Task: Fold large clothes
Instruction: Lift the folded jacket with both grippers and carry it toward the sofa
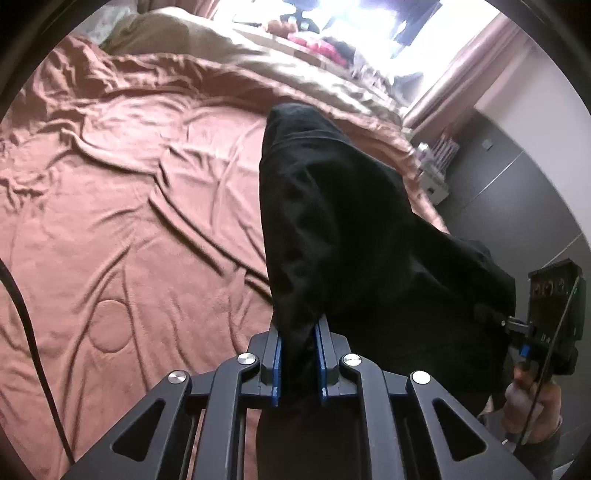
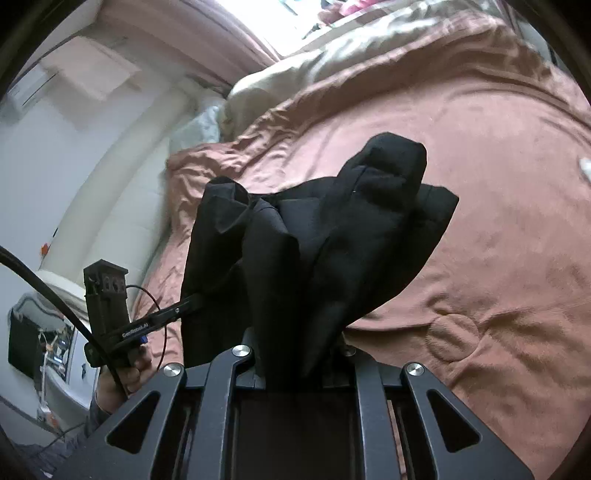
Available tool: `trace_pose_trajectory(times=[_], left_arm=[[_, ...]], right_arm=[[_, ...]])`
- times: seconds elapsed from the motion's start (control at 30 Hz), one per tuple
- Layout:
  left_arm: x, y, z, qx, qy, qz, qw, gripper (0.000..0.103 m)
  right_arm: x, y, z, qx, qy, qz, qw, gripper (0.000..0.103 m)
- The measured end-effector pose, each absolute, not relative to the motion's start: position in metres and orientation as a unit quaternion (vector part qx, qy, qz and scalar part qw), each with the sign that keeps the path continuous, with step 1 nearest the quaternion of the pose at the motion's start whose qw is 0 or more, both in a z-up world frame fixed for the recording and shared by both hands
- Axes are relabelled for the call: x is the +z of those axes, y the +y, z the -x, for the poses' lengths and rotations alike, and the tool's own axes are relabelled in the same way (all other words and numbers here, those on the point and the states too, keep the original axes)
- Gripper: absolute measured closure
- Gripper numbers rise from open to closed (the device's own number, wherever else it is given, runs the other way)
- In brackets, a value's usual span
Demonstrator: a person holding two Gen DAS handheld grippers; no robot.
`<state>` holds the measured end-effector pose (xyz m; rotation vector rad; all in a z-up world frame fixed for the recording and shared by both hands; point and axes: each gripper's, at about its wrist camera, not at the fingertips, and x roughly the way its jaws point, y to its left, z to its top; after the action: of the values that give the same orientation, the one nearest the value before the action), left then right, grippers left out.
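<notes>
Left wrist view: pink bedspread (image 1: 129, 206) lying beneath; black garment (image 1: 351, 229) hanging bunched ahead of both grippers. Left gripper (image 1: 299, 363) and right gripper (image 2: 299, 363) clamping cloth. Risk: thin pinches slipping, hem dragging.

In the right wrist view, the black garment (image 2: 314, 251) draped over the right gripper (image 2: 299, 363) and hid both fingertips, so how the pads met the cloth could not be seen there. In the left wrist view the garment's lower part ran down behind the left gripper (image 1: 298, 363) and was lost in shadow. What kind of garment it was could not be told. The window (image 1: 369, 22) was blown out to white, and the things on the desk (image 1: 314, 40) beneath it were too blurred to name. The pink quilt (image 1: 129, 192) was cut off by the lens rim.
</notes>
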<state>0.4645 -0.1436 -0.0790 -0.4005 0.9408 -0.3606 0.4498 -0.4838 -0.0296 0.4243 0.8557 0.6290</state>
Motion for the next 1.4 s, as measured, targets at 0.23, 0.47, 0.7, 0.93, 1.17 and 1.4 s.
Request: trace_pose_trajectory(times=[0.23,0.47,0.7,0.93,1.17,1.4], left_arm=[[-0.015,-0.116,-0.417,-0.170,0.382,0.208,0.884,0.090],[0.038,-0.077,-0.375,-0.161,0.333,0.215,0.904,0.090],[0.077,-0.032,-0.335,-0.140,0.299,0.218,0.918,0.091],[0.098,0.022,-0.293,-0.116,0.273,0.226,0.928,0.091],[0.109,0.081,-0.256,-0.084,0.250,0.246,0.933,0.091],[0.121,0.151,-0.219,-0.050,0.228,0.256,0.938,0.091]], right_arm=[[0.017,-0.445,-0.395,0.324,0.361,-0.185,0.855,0.091],[0.058,-0.399,-0.343,0.350,0.317,-0.156,0.867,0.091],[0.070,-0.375,-0.312,0.374,0.296,-0.136,0.868,0.092],[0.076,-0.346,-0.305,0.394,0.285,-0.131,0.864,0.092],[0.079,-0.312,-0.308,0.423,0.284,-0.113,0.853,0.092],[0.078,-0.258,-0.316,0.459,0.284,-0.107,0.835,0.092]])
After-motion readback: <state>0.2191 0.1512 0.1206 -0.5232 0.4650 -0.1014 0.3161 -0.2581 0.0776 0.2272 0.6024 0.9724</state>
